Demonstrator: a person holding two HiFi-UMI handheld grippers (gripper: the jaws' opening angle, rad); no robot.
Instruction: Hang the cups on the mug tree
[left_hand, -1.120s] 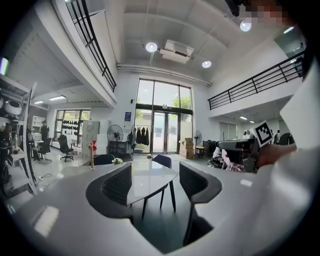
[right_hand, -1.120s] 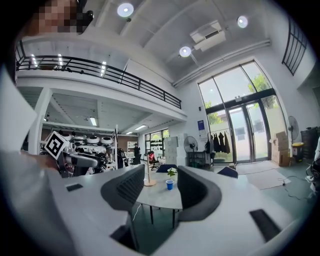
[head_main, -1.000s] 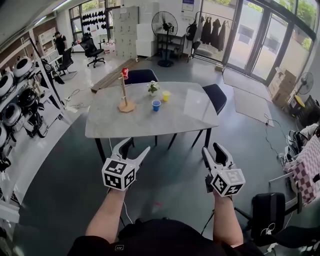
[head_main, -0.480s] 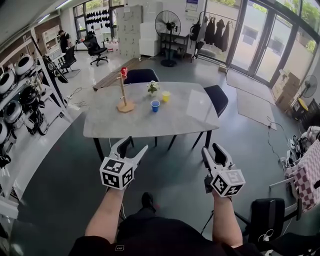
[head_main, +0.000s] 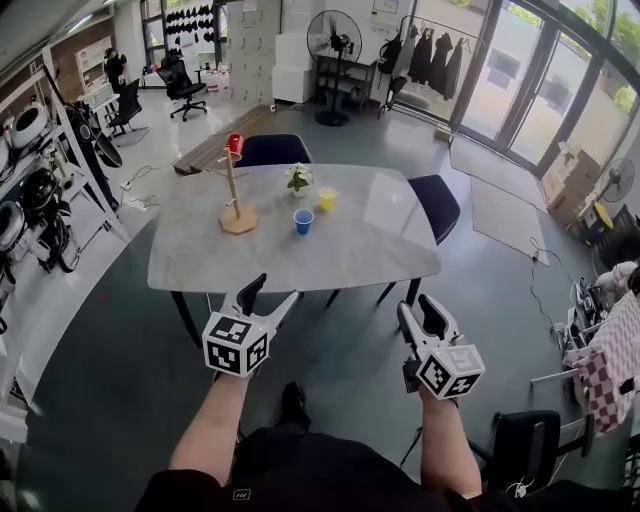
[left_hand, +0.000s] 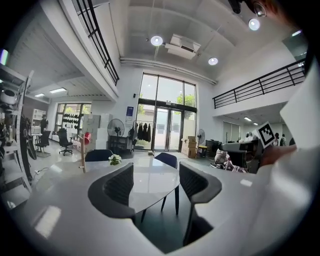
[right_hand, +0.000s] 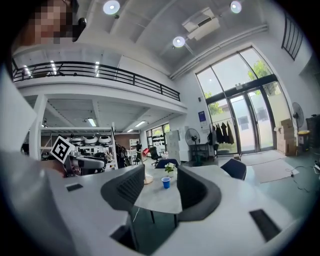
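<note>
one red cup already tops the slim wooden mug tree, which stands on a round base at the far left of the glossy, stone-look counter. a blue cup and a yellow cup, both small and tapered, wait upright near it. the left gripper and right gripper hang short of the counter, fingers apart and empty.

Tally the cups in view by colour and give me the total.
Red cup: 1, at the top of the mug tree
Blue cup: 1, on the table
Yellow cup: 1, on the table
Total: 3
</note>
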